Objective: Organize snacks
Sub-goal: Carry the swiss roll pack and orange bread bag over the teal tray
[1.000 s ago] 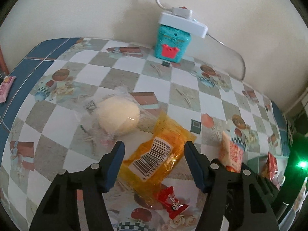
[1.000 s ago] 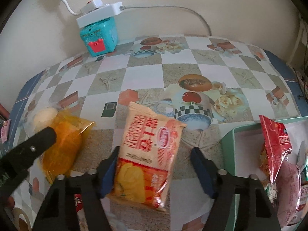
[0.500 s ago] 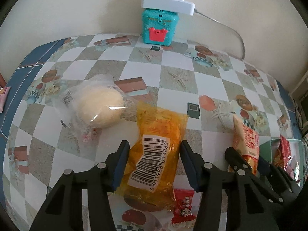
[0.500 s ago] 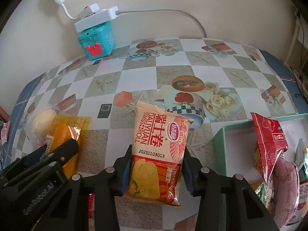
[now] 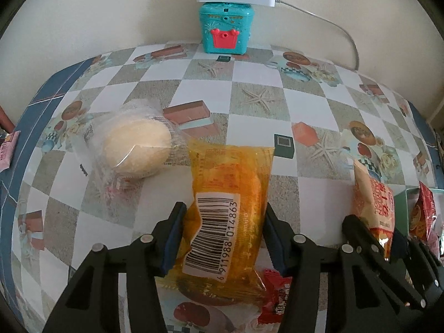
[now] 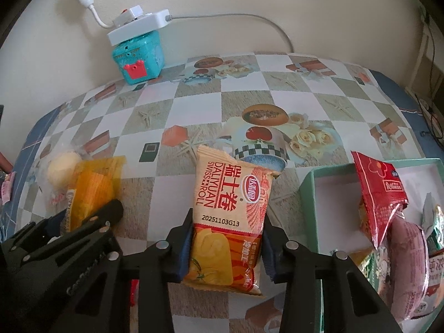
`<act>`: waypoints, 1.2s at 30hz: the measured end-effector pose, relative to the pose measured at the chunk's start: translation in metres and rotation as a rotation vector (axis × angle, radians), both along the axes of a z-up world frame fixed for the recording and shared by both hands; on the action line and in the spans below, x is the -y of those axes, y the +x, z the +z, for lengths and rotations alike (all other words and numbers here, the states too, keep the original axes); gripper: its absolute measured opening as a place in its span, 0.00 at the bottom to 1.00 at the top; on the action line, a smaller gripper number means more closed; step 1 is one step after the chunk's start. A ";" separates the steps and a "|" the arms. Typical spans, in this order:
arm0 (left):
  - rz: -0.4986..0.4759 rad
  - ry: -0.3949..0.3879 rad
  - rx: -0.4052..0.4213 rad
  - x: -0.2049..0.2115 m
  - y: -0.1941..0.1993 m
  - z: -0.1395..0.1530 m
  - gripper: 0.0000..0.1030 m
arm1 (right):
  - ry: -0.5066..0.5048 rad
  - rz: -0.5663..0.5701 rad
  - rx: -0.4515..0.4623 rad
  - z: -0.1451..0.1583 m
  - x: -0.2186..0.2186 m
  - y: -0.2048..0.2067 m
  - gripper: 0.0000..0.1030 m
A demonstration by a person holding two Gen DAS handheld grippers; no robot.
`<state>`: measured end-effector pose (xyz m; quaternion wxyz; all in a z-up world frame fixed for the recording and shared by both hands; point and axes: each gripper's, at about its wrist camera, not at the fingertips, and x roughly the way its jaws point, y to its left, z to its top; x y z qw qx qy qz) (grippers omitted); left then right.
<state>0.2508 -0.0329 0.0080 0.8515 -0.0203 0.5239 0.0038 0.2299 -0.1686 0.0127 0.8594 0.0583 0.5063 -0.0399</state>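
Note:
A yellow packet (image 5: 230, 183) with a barcode label lies on the checked tablecloth. My left gripper (image 5: 224, 208) straddles its near half, jaws closing, and both blue pads touch its sides. A red-and-cream Swiss roll packet (image 6: 230, 194) lies to its right, beside the green tray (image 6: 313, 194). My right gripper (image 6: 227, 216) is closing on that packet, pads pressed against both long edges. In the left wrist view the Swiss roll packet (image 5: 371, 194) shows edge-on at the right.
A bun in clear wrap (image 5: 136, 147) touches the yellow packet's far left corner. A small red candy packet (image 5: 274, 291) lies under its near end. The tray holds a red packet (image 6: 377, 186) and a pink sausage (image 6: 408, 263). A teal box (image 5: 225, 29) carrying a power strip stands by the wall.
Both pairs of jaws have narrowed from wide apart to touching their packets. The left gripper swung round and came lower, so the yellow packet now lies straight between its fingers.

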 end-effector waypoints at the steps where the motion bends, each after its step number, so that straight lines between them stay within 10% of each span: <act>1: 0.009 -0.009 -0.002 -0.001 0.000 0.001 0.49 | 0.001 -0.001 -0.001 0.000 0.000 -0.001 0.42; 36: 0.188 -0.055 0.099 -0.038 -0.076 0.111 0.43 | 0.045 -0.060 0.080 0.090 0.027 -0.089 0.41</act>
